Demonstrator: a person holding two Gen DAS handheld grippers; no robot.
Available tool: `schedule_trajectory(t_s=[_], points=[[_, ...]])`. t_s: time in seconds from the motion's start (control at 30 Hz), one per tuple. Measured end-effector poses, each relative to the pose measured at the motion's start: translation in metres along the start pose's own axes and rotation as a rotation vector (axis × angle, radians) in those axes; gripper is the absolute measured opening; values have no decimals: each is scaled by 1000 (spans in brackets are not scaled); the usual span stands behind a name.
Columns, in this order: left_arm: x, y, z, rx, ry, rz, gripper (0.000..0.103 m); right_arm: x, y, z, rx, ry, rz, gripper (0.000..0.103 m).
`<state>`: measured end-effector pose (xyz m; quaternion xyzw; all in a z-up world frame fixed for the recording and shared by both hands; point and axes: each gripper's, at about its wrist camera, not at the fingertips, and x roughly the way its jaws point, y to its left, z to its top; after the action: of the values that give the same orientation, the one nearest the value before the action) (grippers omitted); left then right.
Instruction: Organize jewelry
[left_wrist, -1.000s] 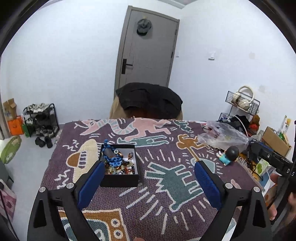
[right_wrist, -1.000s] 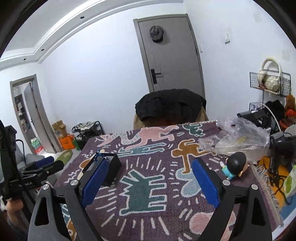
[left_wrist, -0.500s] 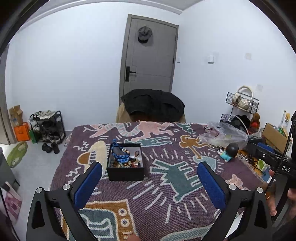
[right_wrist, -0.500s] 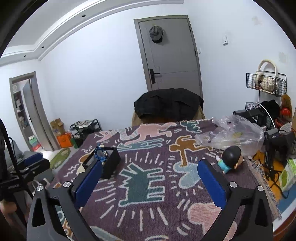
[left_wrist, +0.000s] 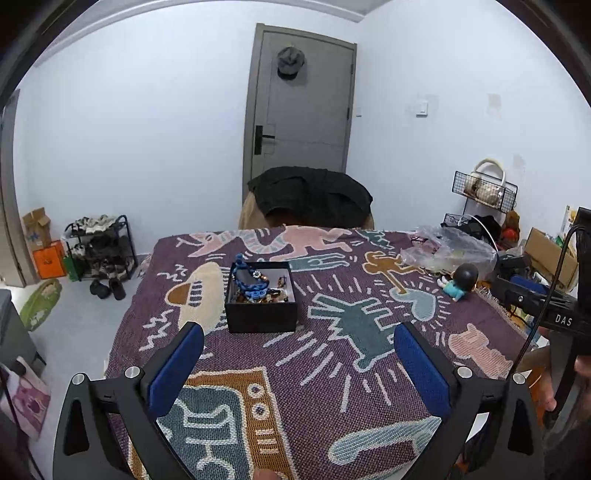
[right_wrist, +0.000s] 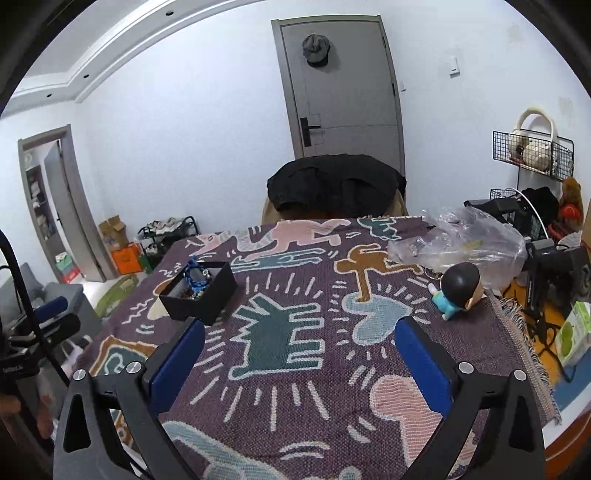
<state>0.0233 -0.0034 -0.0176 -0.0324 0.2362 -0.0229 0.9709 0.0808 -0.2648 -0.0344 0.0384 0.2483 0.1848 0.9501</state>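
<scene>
On the blanket (left_wrist: 332, 369), one jewelry box (left_wrist: 260, 312); left gripper (left_wrist: 295, 356), right gripper (right_wrist: 299, 350) both spread, empty

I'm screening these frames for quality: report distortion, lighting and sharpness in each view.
Left wrist view: strong fisheye bowing with dark corners, soft even light, black jewelry box sharp. Right wrist view: same curvature, door leaning, no glare, plastic bag crisp.

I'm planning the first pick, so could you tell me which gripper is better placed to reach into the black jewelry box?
Probably the left gripper. The black jewelry box sits just ahead of its left finger. From the right gripper the box lies farther off, past its left finger. Both are open and empty.
</scene>
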Motion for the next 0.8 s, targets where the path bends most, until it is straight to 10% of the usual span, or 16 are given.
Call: schedule_trajectory(t_s=[0.8], points=[[3, 2, -9, 25, -4, 25, 103, 8, -8, -3, 29, -4, -21, 103]])
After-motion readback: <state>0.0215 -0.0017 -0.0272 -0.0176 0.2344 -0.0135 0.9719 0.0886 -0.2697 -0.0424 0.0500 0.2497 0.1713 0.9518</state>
